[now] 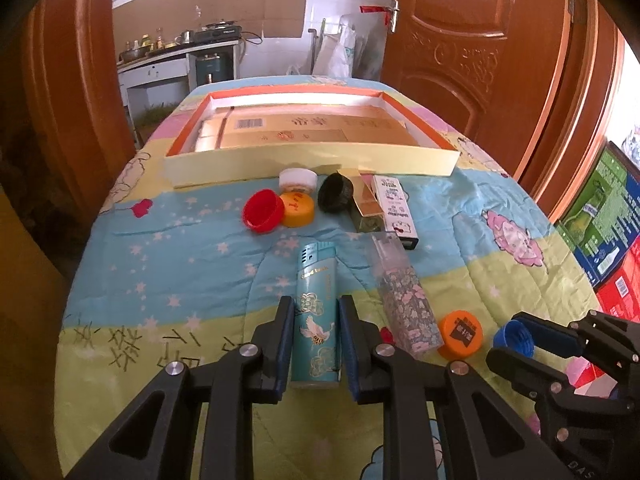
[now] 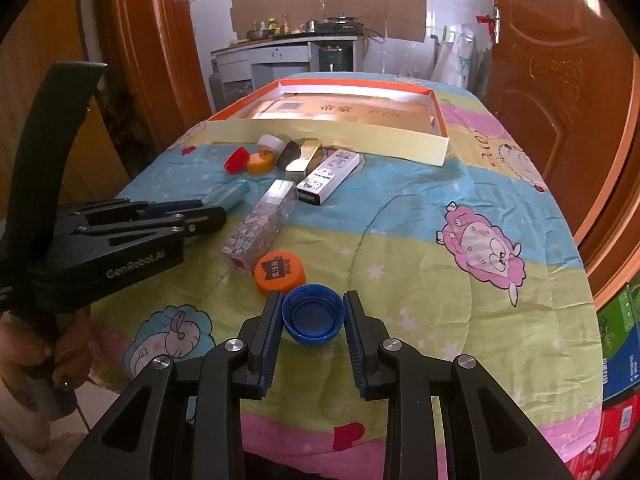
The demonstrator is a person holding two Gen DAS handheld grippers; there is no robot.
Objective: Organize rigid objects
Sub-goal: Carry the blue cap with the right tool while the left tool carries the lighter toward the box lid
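Observation:
My left gripper (image 1: 316,312) is shut on a teal lighter (image 1: 315,320) that lies on the quilt-covered table; both pads press its sides. My right gripper (image 2: 313,304) is shut on a blue bottle cap (image 2: 313,314), open side up. An orange cap (image 2: 279,272) and a clear floral-print bottle (image 2: 260,226) lie between the two grippers. Farther back lie a red cap (image 1: 262,210), a yellow cap (image 1: 297,209), a white cap (image 1: 297,179), a black cap (image 1: 335,192), a gold box (image 1: 366,200) and a white cartoon-print box (image 1: 396,208).
A shallow orange-rimmed box lid (image 1: 312,160) with flat cardboard in it stands across the far end of the table. Wooden doors flank the table. Coloured cartons (image 1: 604,232) are stacked at the right. A hand (image 2: 60,344) holds the left gripper's handle.

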